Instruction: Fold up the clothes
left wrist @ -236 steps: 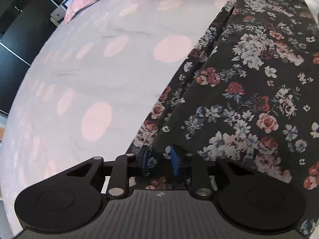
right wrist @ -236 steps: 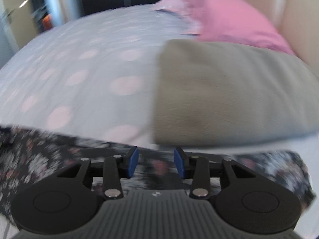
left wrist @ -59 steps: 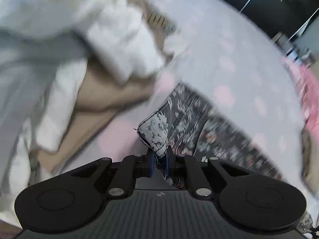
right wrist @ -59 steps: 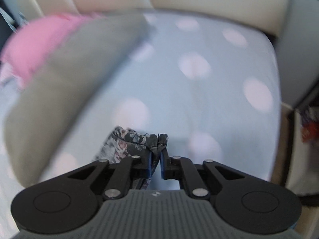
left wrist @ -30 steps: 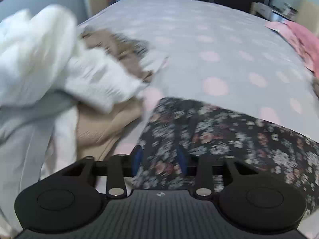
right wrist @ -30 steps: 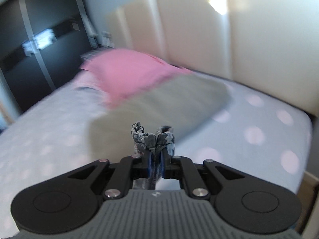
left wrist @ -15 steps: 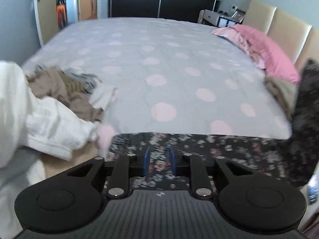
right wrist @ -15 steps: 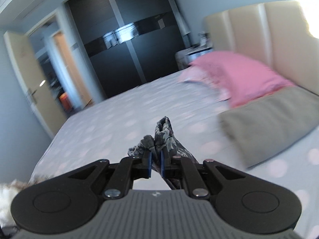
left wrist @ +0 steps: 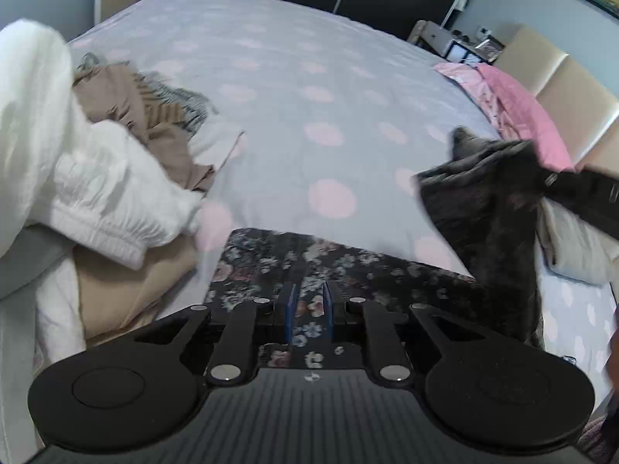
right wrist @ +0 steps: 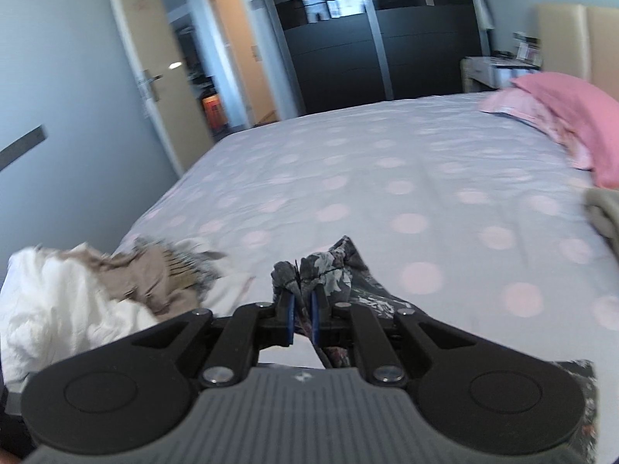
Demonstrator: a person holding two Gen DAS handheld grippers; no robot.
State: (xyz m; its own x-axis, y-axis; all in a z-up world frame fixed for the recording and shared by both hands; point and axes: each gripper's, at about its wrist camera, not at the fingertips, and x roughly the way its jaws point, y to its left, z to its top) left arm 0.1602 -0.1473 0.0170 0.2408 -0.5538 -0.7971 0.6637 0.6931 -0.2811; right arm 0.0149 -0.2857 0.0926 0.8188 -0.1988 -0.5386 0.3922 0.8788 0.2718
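The floral garment point(left wrist: 348, 266), dark with pink and white flowers, lies at the near edge of the bed point(left wrist: 294, 89), which is covered with a grey spread with pale pink dots. One end of the garment is flat on the spread in front of the left gripper point(left wrist: 308, 311). The other end is lifted off the bed at the right and hangs as a dark, blurred fold from the right gripper point(right wrist: 301, 309), which reaches into the left wrist view from the right.

Left gripper: its jaws have just been closing and now stand narrow, with the floral cloth lying between the blue pads point(left wrist: 289, 311). Whether the pads press on the cloth cannot be told; a slim gap shows between them.

Right gripper: jaws nearly together, clamped on a bunched corner of the floral garment. The corner stands up in a crumpled tuft just beyond the fingertips, and the rest trails down and to the right beneath the tool.

To the left of the garment sits a loose pile of clothes point(left wrist: 116, 178): white ribbed fabric on top, tan fabric under it, and a grey striped piece at the far side. The tan fabric lies just beside the garment's left end.

A pink pillow point(left wrist: 518, 116) rests at the head of the bed against a cream padded headboard point(left wrist: 561, 77). Beyond the bed stand dark wardrobe doors point(right wrist: 371, 38) and an open door point(right wrist: 151, 77).
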